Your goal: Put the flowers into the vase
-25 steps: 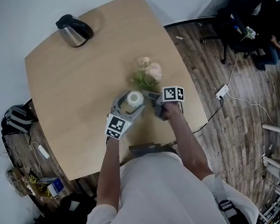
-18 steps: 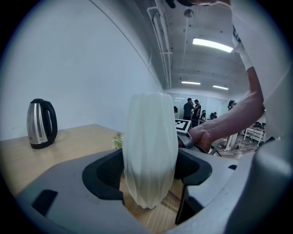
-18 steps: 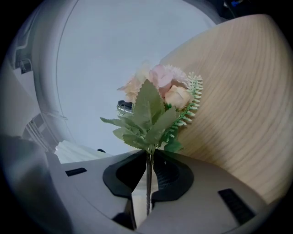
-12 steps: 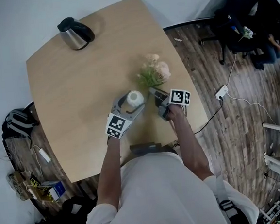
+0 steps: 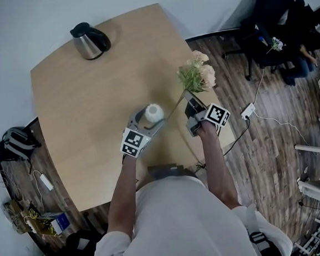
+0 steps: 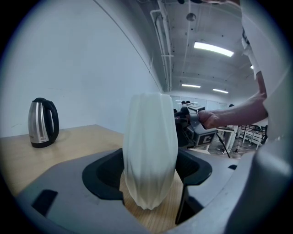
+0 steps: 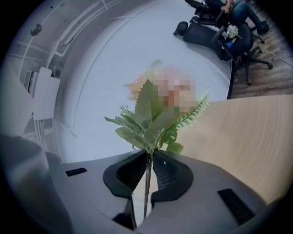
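A white ribbed vase (image 5: pixel 153 113) (image 6: pixel 151 151) stands upright on the wooden table (image 5: pixel 79 92), and my left gripper (image 5: pixel 148 120) (image 6: pixel 151 185) is shut on its body with wide-set jaws. To its right my right gripper (image 5: pixel 190 103) (image 7: pixel 147 177) is shut on the thin stem (image 7: pixel 147 187) of the flowers (image 5: pixel 198 75) (image 7: pixel 153 121), a bunch of pale pink blooms and green leaves. The bunch hangs in the air above the table's right edge. Its stem's lower end slants down-left towards the vase.
A steel kettle (image 5: pixel 90 40) (image 6: pixel 42 122) stands at the table's far left corner. Off the right edge are a wood floor, a white power strip (image 5: pixel 248 110) with cable and dark office chairs (image 5: pixel 269 37). Bags (image 5: pixel 16 140) lie on the floor at left.
My right gripper has closed on the stem and lifted the flowers off the table, up and to the right. The left gripper and the vase have stayed still.
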Motion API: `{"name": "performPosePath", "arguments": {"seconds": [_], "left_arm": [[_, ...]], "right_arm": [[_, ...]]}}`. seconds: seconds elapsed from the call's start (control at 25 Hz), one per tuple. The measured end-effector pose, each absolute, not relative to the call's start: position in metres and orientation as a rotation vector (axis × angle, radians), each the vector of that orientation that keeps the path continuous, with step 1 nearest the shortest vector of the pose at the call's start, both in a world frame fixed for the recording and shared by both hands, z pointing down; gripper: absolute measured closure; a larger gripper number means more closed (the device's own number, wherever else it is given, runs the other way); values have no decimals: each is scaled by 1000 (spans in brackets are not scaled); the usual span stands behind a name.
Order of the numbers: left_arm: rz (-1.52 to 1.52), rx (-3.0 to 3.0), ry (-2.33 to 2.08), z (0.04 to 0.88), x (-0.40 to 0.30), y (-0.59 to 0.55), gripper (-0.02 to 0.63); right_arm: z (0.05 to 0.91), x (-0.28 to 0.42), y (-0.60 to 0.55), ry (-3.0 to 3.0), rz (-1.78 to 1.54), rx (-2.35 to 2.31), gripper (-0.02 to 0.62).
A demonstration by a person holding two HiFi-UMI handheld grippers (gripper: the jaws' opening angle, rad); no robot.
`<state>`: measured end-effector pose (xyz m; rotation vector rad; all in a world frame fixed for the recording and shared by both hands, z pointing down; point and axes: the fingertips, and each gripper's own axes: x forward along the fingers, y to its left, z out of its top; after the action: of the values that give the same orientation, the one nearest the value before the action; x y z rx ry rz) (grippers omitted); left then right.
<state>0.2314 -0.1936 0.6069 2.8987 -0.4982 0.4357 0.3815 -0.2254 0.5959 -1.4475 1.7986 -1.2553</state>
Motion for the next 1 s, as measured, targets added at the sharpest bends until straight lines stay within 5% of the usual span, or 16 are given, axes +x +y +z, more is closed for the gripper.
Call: {"name": "performPosePath", "arguments": {"seconds": [0.64, 1.0], "left_arm": [[584, 2944, -463, 610, 231, -189, 259], [595, 2956, -455, 604, 232, -188, 259]], "right_arm": [[423, 361, -228, 1899, -766, -1270, 543], [417, 316, -229, 2083, -705, -1343, 543]]}}
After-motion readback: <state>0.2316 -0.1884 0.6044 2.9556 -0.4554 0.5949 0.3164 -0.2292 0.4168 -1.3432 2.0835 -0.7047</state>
